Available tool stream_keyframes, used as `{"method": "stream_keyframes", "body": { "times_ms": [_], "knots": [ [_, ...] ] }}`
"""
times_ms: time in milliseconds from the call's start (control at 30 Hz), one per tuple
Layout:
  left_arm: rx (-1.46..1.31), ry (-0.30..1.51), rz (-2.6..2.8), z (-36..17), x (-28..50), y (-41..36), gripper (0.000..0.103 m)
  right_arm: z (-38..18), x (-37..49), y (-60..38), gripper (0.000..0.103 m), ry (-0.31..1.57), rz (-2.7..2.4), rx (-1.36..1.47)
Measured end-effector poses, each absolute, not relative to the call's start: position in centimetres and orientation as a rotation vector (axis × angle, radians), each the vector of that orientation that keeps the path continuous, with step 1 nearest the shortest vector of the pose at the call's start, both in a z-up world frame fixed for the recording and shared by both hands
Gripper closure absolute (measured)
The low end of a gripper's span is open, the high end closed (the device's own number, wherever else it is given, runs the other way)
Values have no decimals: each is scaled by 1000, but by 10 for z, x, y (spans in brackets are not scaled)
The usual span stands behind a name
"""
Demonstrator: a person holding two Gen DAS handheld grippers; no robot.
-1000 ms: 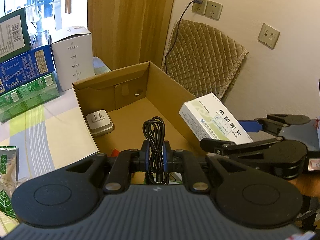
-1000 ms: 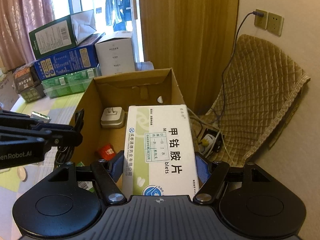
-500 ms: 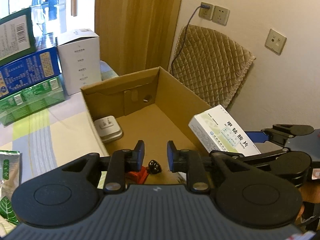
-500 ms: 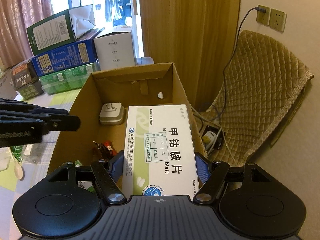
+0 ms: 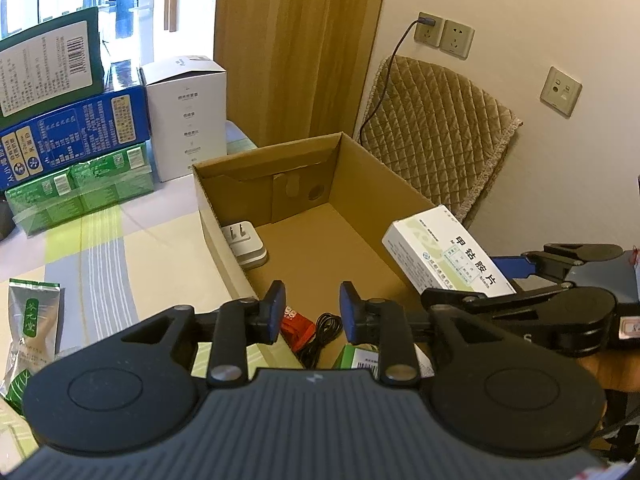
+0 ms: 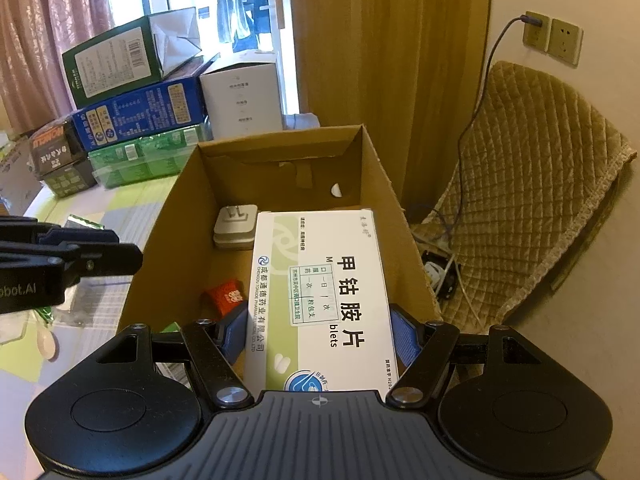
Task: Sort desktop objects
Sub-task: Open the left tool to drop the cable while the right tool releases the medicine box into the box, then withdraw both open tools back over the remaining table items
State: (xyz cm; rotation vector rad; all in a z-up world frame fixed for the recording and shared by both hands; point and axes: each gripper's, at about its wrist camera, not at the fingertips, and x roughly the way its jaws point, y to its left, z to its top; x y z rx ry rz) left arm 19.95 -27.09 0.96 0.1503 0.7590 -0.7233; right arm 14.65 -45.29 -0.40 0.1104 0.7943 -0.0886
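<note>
While scanning from the left: silver-green tea packet [image 5: 34, 320] lying flat on the striped counter [image 5: 120, 248], stack of green, blue and dark green boxes [image 5: 76, 136] further back, tall white box [image 5: 188, 116] beside them. Next over, open cardboard box [image 5: 384, 196] sitting at the counter's edge, with a grey plug adapter [image 5: 245, 245] against its left wall, a red packet [image 5: 295, 325] and a coiled black cable [image 5: 322, 334] on the floor of it near the front. Left gripper [image 5: 312, 312] hovering over that near end, fingers [image 5: 275, 312] spread apart and holding nothing, cable right below the gap. Green box [image 5: 356, 358] peeking out just under the right finger.

Moving right: white medicine box [image 6: 322, 300] clamped across its width between the blue-padded fingers [image 6: 405, 338] of the right gripper [image 6: 320, 336], held up over the right side of the cardboard box, not touching it as far as can be told. Past that, quilted tan chair cover [image 6: 532, 208] and wall sockets [image 6: 552, 38] with a cord plugged in.
</note>
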Motion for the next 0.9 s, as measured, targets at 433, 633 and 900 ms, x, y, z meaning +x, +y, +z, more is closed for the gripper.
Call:
{"method": "stream_keyframes", "body": {
  "times_ms": [433, 633, 900],
  "knots": [
    [157, 722, -649, 16, 179, -235, 22, 6, 130, -453, 18, 766, -96, 159],
    [153, 697, -618, 25, 159, -213, 8, 20, 108, -447, 15, 744, -107, 183],
    [160, 649, -554, 34, 125, -184, 2, 36, 77, -412, 6, 727, -70, 168]
  ]
}}
